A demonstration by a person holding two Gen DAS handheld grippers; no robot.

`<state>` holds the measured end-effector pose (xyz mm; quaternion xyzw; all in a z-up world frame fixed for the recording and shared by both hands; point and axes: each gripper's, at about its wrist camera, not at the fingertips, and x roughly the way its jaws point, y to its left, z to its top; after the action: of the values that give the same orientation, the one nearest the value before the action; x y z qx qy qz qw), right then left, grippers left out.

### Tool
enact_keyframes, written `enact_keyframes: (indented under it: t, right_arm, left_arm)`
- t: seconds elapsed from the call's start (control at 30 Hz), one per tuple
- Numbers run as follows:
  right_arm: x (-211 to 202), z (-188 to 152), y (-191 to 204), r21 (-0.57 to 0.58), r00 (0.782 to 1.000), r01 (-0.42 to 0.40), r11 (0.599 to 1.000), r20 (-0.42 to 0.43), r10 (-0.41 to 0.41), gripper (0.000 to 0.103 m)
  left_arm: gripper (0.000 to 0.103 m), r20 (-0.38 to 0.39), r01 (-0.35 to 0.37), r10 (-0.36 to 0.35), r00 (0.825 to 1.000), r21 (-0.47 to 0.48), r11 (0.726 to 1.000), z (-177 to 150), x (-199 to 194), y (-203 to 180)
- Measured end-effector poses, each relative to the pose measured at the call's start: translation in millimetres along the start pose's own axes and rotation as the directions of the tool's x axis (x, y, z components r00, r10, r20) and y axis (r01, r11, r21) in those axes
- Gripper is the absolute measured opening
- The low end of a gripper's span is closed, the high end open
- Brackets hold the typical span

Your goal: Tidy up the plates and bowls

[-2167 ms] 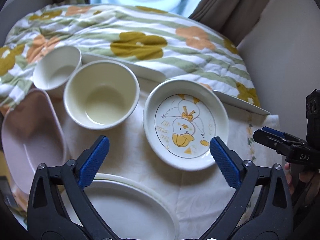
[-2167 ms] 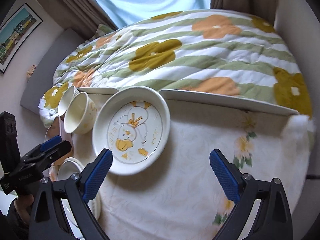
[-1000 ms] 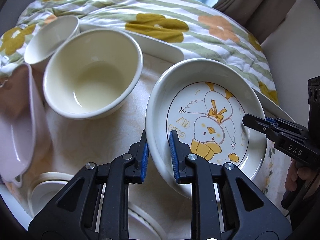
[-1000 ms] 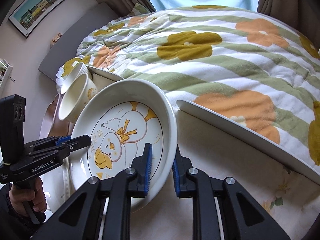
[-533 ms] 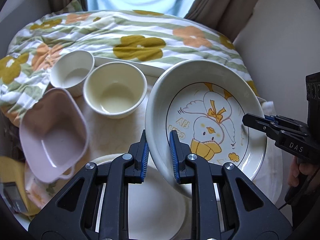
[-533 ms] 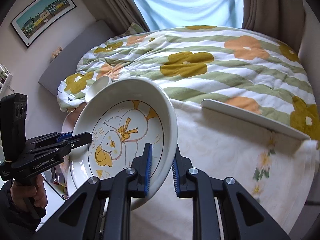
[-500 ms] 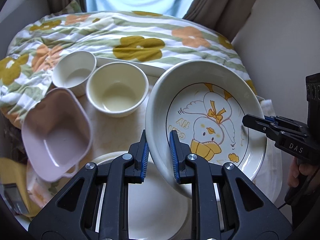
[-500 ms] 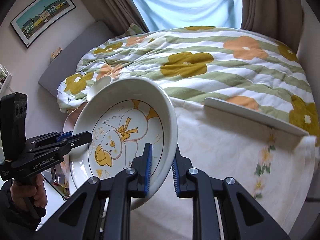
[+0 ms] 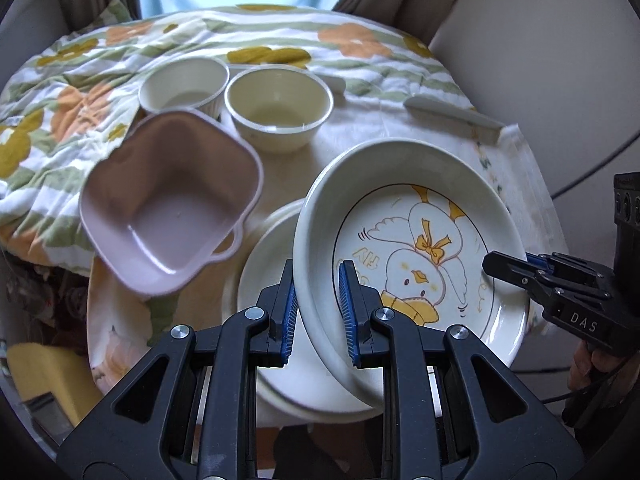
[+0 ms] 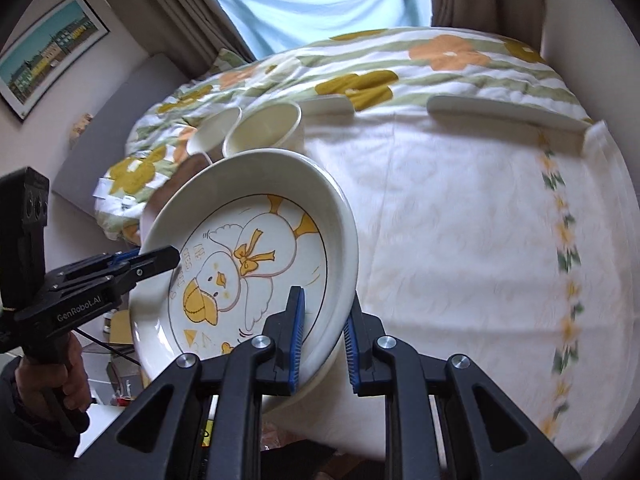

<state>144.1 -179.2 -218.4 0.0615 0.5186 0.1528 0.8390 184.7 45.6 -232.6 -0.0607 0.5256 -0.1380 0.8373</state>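
Both grippers hold a white duck-print plate point(image 9: 408, 248) by opposite rims, lifted above the table. My left gripper point(image 9: 318, 306) is shut on its left rim. My right gripper point(image 10: 324, 334) is shut on its right rim; it also shows in the left wrist view point(image 9: 520, 268). The duck plate point(image 10: 248, 256) hangs over a plain white plate point(image 9: 272, 312) at the table's near edge. A pink square bowl point(image 9: 168, 204) sits left of it. Two cream bowls point(image 9: 278, 110) point(image 9: 184, 86) stand behind, side by side.
The table has a white cloth point(image 10: 460, 208) with a flower border. A floral quilt point(image 9: 80, 80) lies behind and to the left. Two flat white pieces point(image 10: 504, 114) point(image 10: 326, 104) rest at the table's far edge. A wall stands at the right.
The duck plate, held by both grippers, has moved back toward the near edge and now hangs over the plain white plate. The bowls look farther away.
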Motion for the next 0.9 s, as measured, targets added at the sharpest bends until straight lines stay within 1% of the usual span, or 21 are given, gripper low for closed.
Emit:
enact_keyframes:
  t: [0.1,0.2,0.33,0.47,0.6,0.77,0.9]
  right_arm:
    - [10,-17,8,0.031,0.999,0.033,0.999,-0.031,-0.032,0.017]
    - [18,-25,10,0.048,0.996,0.059,0.997,-0.066,-0.056,0.017]
    - [23,-26,13,0.046,0.994,0.087,0.995,-0.066,-0.084,0.017]
    - [28,-25,14,0.037,0.993,0.102,0.994,-0.063,-0.099,0.017]
    - [30,-27,15,0.032,0.993,0.108,0.994,-0.054,-0.106,0.017]
    - [31,-25,12,0.033,0.993,0.104,0.994,-0.056,-0.102,0.017]
    - [29,-23,10,0.03,0.993,0.105,0.994,-0.054,-0.103,0.017]
  left_arm:
    - [0.017,-0.033,0.014,-0.014,0.999,0.009,1.0,-13,12,12]
    - [0.017,-0.066,0.034,-0.034,0.997,-0.004,0.999,-22,26,20]
    - [0.017,-0.079,0.035,-0.034,0.996,0.002,0.999,-27,38,24]
    - [0.018,-0.086,0.022,-0.022,0.996,0.002,1.0,-23,46,23]
    - [0.018,-0.08,-0.007,0.01,0.997,0.032,0.999,-19,49,20]
    - [0.018,-0.078,-0.06,0.066,0.995,0.08,0.995,-17,55,13]
    - [0.018,-0.067,-0.117,0.127,0.99,0.142,0.983,-20,58,2]
